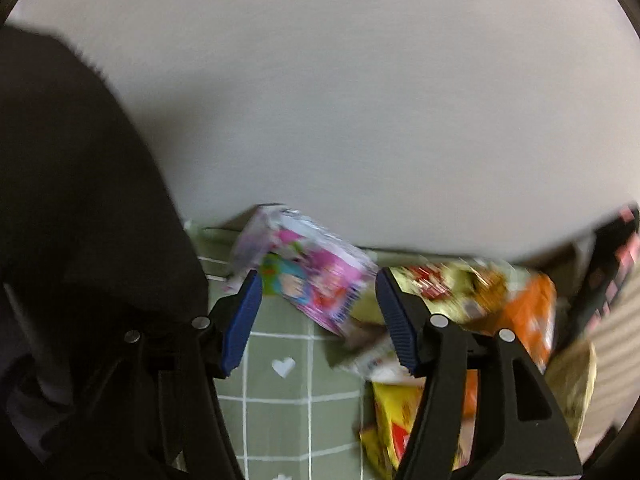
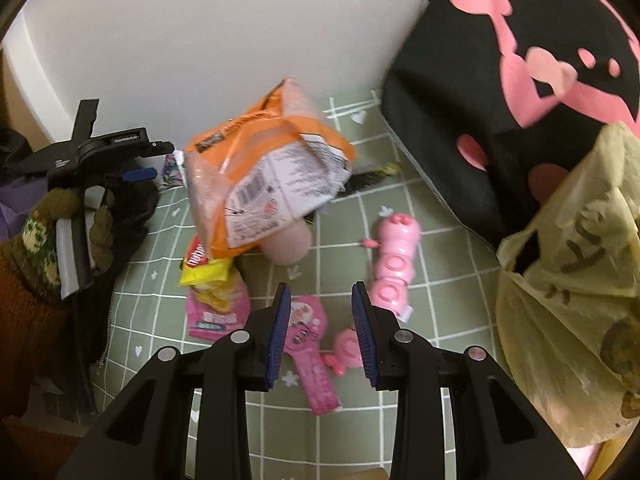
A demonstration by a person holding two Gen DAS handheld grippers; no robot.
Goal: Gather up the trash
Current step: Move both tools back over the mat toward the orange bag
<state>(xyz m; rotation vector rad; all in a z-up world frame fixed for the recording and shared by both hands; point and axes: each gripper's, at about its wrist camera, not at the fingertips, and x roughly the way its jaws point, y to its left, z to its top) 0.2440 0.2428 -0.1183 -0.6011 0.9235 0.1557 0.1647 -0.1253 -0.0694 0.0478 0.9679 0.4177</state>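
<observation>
Hovering nearest the lens, right gripper (image 2: pixel 321 300) with jaws apart, released, nothing between them, above a pink wand toy (image 2: pixel 306 354) on the green checked desk (image 2: pixel 420 280). Beyond, leaning with long axis tilted up toward the wall, an orange snack bag (image 2: pixel 264 176); yellow packet (image 2: pixel 208 272) just beside. Crowding the right edge, a yellowish plastic bag (image 2: pixel 572 280). Spreading wide and empty, left gripper (image 1: pixel 318 280), a pink wrapper (image 1: pixel 308 276) lying slantwise beyond its fingers.

snack bag (image 2: pixel 264 176) behind toy (image 2: pixel 394 256), plastic bag (image 2: pixel 568 280) at right
</observation>
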